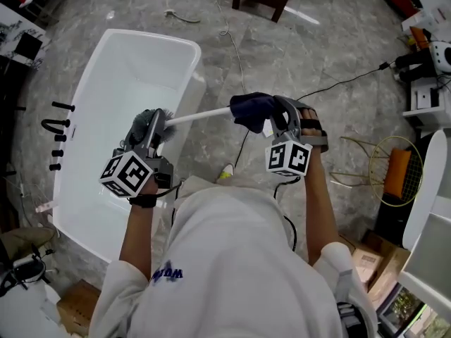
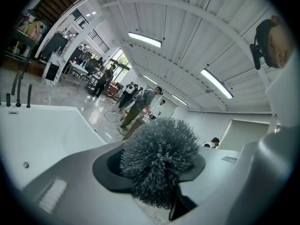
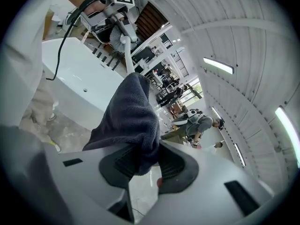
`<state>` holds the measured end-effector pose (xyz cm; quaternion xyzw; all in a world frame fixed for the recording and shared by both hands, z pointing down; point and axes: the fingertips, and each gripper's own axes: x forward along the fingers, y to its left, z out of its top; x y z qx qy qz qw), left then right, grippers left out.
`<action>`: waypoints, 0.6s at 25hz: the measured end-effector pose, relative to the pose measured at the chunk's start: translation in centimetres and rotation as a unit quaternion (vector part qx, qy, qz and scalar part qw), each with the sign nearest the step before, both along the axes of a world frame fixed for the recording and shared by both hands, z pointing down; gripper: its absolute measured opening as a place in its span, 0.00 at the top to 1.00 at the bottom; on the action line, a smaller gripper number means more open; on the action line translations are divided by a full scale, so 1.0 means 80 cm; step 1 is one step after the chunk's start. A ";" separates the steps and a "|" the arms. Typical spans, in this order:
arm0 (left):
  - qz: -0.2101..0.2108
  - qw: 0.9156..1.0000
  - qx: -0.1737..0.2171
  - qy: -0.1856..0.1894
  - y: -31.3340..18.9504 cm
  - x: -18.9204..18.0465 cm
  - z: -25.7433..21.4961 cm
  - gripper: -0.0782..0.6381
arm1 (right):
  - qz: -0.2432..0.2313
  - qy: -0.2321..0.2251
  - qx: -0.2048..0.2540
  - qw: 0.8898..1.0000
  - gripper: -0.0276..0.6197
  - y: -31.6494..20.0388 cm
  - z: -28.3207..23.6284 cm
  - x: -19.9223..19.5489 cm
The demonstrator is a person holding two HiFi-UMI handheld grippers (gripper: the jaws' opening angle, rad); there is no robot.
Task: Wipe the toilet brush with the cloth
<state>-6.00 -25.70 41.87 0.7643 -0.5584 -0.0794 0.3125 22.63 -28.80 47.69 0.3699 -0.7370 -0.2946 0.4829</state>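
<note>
The toilet brush has a grey bristle head [image 1: 146, 123] and a white handle [image 1: 201, 116] that runs level to the right. My left gripper [image 1: 153, 138] is shut on the brush at its head; in the left gripper view the bristles [image 2: 159, 158] fill the space between the jaws [image 2: 157, 175]. My right gripper [image 1: 277, 123] is shut on a dark navy cloth [image 1: 251, 110], which is bunched around the far end of the handle. In the right gripper view the cloth [image 3: 129, 116] hangs from the jaws [image 3: 145, 165] and the handle [image 3: 127, 55] leads up to the left gripper [image 3: 111, 8].
A white bathtub [image 1: 123, 62] lies under and left of the brush, with black tap fittings [image 1: 58, 129] on its left rim. Cables cross the marble floor [image 1: 324, 55]. A gold wire stool [image 1: 394, 171] and boxes [image 1: 366, 263] stand at right. People stand in the background [image 2: 138, 104].
</note>
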 end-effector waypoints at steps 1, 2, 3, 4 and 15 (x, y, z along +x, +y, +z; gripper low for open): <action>-0.001 1.000 0.000 0.003 0.000 -0.001 0.000 0.62 | 0.010 0.002 0.001 1.000 0.80 -0.004 0.001 0.010; -0.004 1.000 0.000 0.007 0.000 -0.004 -0.001 0.62 | 0.029 0.003 0.004 1.000 0.81 -0.011 0.001 0.027; -0.010 1.000 -0.001 0.013 0.000 -0.009 -0.001 0.62 | 0.059 -0.001 0.007 0.998 0.83 -0.020 -0.001 0.053; -0.019 1.000 -0.002 0.017 0.002 -0.019 -0.001 0.62 | 0.097 -0.013 0.009 0.995 0.87 -0.029 -0.003 0.085; -0.060 0.997 0.003 -0.042 0.002 -0.073 0.008 0.62 | 0.297 -0.232 -0.011 0.926 0.88 -0.014 -0.030 0.218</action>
